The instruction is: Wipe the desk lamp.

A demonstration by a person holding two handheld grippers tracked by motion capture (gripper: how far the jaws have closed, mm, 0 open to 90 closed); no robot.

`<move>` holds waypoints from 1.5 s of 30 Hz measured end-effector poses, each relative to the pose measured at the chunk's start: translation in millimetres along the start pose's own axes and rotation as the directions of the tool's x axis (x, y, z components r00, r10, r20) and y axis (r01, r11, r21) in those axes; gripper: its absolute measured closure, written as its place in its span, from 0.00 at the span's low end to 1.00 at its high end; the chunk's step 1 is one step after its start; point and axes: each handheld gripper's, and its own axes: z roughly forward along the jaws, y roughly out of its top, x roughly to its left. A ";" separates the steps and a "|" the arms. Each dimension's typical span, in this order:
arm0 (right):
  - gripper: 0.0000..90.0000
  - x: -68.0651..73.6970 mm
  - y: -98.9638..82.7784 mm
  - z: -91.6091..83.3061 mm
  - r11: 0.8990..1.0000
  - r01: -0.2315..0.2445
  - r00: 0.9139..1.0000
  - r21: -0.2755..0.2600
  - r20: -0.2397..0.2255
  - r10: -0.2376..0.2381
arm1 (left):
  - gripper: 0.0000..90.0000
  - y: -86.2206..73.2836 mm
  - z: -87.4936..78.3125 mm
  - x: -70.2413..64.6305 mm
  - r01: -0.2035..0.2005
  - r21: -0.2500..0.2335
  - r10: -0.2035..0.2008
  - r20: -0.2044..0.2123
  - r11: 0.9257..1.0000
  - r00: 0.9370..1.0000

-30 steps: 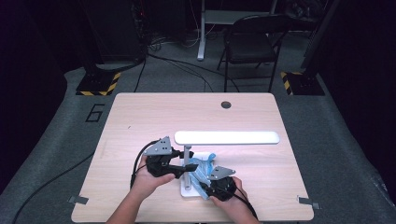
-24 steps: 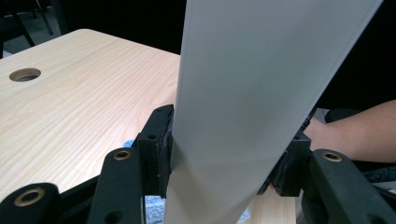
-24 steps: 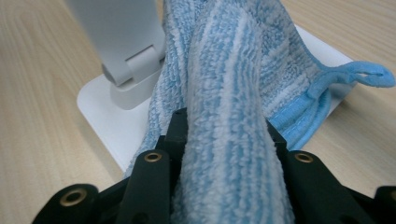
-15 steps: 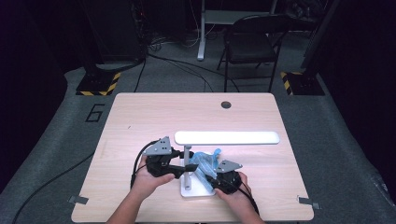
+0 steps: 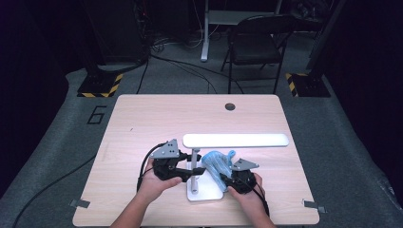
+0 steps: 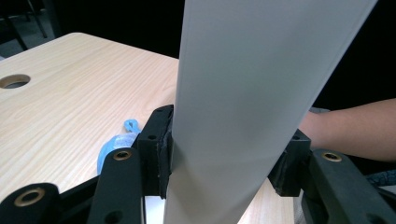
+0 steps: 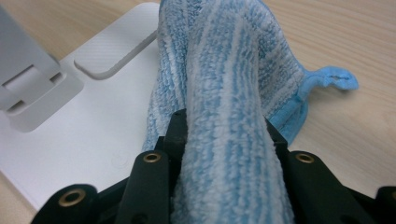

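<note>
A blue-and-white striped cloth [image 7: 229, 93] lies against a plain white lamp [image 5: 235, 140] on pale wood.

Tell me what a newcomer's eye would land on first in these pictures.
First, the white desk lamp near the table's front edge, its long bar head lying level above its flat base. The left tongs are clamped on the lamp's upright arm. Right beside it, the right tongs grip a bunched blue striped cloth, which lies over the base's right side.
</note>
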 end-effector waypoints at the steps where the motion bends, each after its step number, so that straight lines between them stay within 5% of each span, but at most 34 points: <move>1: 0.71 -2.0 -0.4 -1.3 1.000 -0.012 1.000 -0.004 0.004 0.012 | 0.55 0.3 1.1 -0.2 0.002 -0.001 -0.002 0.007 1.000 1.000; 7: 0.71 -8.0 -1.5 -8.3 0.997 -0.062 0.998 -0.046 -0.006 0.061 | 0.55 6.2 18.7 -7.2 -0.003 -0.005 0.003 0.049 1.000 0.999; 12: 0.68 -2.2 2.6 -4.9 0.996 -0.017 1.000 -0.091 -0.027 0.015 | 0.55 7.3 22.8 -9.4 -0.010 -0.004 0.010 0.073 1.000 0.997; 17: 0.68 8.1 5.7 8.6 0.998 0.060 0.998 -0.030 0.017 -0.060 | 0.55 8.4 20.3 -9.5 -0.010 0.010 0.009 0.056 1.000 0.998; 19: 0.68 5.3 4.6 7.7 0.999 0.036 0.999 -0.027 -0.002 -0.036 | 0.55 8.0 18.9 -8.3 -0.005 0.010 0.004 0.059 1.000 0.998; 29: 0.68 7.3 -0.7 3.4 1.000 0.010 1.000 -0.026 -0.022 -0.010 | 0.57 3.1 0.9 0.6 0.001 0.016 -0.001 -0.025 1.000 1.000; 35: 0.68 15.9 -1.8 3.5 0.999 0.023 0.999 -0.029 -0.033 -0.024 | 0.59 -2.0 -7.9 8.2 0.034 0.007 -0.033 -0.065 0.999 0.997; 45: 0.68 27.4 -2.7 5.3 0.997 0.054 0.997 -0.049 -0.057 -0.057 | 0.65 -6.1 -9.6 11.9 0.026 0.025 -0.023 -0.115 0.999 0.993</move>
